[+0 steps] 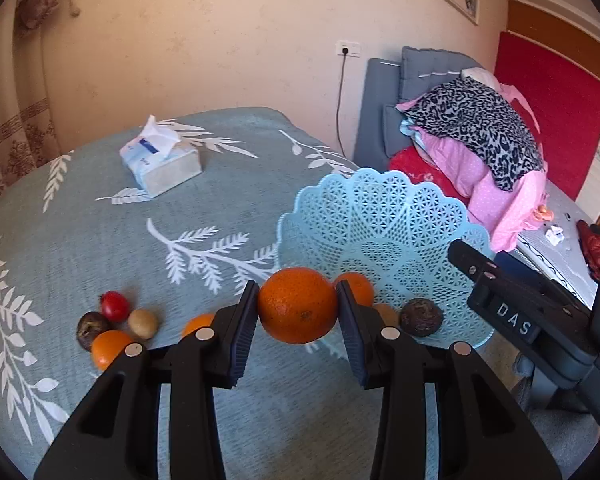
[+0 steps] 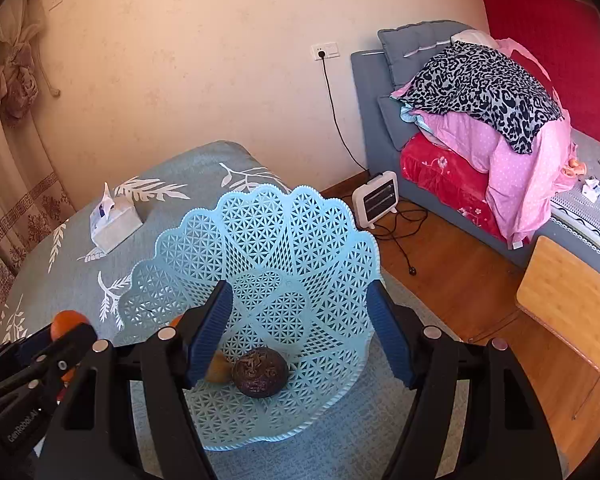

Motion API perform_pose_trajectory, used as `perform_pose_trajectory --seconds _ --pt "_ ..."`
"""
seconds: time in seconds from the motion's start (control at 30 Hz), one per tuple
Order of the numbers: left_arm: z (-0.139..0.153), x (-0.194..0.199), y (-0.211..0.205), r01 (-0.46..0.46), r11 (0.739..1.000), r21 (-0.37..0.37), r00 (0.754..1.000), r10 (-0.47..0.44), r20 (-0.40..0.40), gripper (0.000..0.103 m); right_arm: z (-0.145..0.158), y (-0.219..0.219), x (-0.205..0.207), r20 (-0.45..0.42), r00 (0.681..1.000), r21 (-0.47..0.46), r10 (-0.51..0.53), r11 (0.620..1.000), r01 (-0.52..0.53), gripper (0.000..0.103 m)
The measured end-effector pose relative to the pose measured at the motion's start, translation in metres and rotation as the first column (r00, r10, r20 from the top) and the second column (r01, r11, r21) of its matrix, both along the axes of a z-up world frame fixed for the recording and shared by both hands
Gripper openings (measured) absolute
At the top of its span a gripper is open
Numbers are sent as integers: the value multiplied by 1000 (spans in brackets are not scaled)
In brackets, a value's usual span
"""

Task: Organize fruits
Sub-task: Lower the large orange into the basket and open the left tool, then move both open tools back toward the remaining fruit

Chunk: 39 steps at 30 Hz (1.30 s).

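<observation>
Fruits not yet sorted lie clustered at the left on the teal tablecloth (image 1: 100, 220): a red fruit (image 1: 115, 306), a dark one, a tan one and a small orange (image 1: 109, 349), all touching or just beside each other. Mid-frame, the left gripper (image 1: 298, 312) is clamped on a large orange (image 1: 297, 304), carried above the cloth, probably bound for the blue basket (image 1: 380, 216) just right, which already holds a dark wrinkled fruit (image 2: 260, 372). The right gripper (image 2: 300, 330) hangs over the basket, jaws apart, empty.

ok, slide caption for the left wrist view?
Left gripper clamps an orange beside the blue basket; more fruit waits on the tablecloth.
</observation>
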<state>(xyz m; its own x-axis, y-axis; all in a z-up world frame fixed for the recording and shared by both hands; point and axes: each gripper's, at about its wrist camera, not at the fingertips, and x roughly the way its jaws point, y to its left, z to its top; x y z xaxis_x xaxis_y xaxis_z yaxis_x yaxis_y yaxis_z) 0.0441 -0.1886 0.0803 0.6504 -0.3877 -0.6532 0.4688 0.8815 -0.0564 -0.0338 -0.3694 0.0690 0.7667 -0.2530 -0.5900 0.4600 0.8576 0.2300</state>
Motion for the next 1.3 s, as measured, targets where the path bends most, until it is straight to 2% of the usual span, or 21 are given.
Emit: perform_pose_trajectory --seconds 0.27,0.33,0.37,0.57,0.83,1.03,1.3 --pt "-5 9 -15 37 999 -19 999 -37 -19 42 2 -3 -2 10 1000 14 -2 1000 2 71" --pt "-4 10 -13 25 999 -28 1000 -26 -13 73 3 -3 -2 14 1000 17 3 1000 -3 71" --pt "-3 8 -11 12 999 -39 1000 -12 7 77 3 -3 -3 13 1000 13 0 1000 0 71" --pt "6 9 4 -30 999 -45 999 32 43 80 5 -2 -4 20 1000 13 6 1000 -6 71" --pt "13 6 19 -83 996 -29 992 86 94 92 12 8 -5 38 998 3 48 999 -48 71" --pt "17 4 33 -119 993 -19 984 120 132 96 15 19 -5 43 995 -7 89 996 -88 71" --pt "21 9 58 -175 984 -35 975 178 132 98 20 35 -4 51 987 -20 153 988 -152 71"
